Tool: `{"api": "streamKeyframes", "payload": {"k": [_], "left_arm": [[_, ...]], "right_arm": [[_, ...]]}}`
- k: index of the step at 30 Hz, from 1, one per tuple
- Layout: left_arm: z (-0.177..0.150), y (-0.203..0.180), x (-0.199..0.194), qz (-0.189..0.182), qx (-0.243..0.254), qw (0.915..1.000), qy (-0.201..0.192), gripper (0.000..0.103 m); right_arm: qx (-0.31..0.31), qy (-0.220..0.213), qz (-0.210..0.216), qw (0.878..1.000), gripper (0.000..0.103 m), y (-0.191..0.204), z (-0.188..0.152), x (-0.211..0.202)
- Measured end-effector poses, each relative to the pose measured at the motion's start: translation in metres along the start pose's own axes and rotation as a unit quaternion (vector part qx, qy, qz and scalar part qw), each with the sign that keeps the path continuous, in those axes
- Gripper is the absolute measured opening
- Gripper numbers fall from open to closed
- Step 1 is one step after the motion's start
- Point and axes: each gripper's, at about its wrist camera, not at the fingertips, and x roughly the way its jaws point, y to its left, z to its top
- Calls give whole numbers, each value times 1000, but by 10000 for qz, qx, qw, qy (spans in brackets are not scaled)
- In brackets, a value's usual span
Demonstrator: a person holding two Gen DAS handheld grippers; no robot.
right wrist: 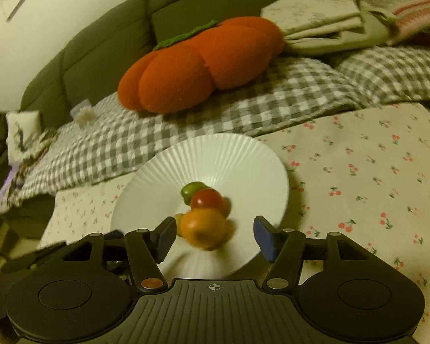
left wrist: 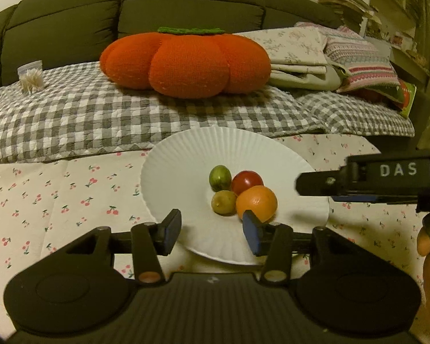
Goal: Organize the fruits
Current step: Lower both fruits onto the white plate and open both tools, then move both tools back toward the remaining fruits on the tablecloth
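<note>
- Clustering mid-plate (left wrist: 186, 157): orange (left wrist: 256, 203), tomato (left wrist: 246, 182), two green fruits (left wrist: 220, 177), touching.
- Left tool (left wrist: 212, 232) gapes wide, empty.
- Right tool (right wrist: 215, 236) likewise spread, holding nothing.

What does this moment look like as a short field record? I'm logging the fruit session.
surface: cherry-print tablecloth
container: white ribbed plate
contents: round orange fruit, red round fruit, green round fruit, yellow-green round fruit, clustered together on the plate
left gripper: open, empty, over the plate's near rim
right gripper: open, empty, facing the orange fruit
background: orange pumpkin-shaped cushion
</note>
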Motion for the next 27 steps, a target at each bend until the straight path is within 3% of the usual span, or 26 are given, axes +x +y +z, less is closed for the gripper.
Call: {"api": "streamKeyframes", "payload": {"k": [13,18,27], "left_arm": [[-6,25,-29,116,-521,9983,236,48],[-12,38,-45,230,-617,9973,317,55],[-29,76,-88,472,-1031,9927,399,56]], "right_arm": [[184,82,20,9998,60,3,-5,-20],[53,129,12,9999,64,15,-17,-32],[-258,373,168,9988,67,41,-40,-52]]}}
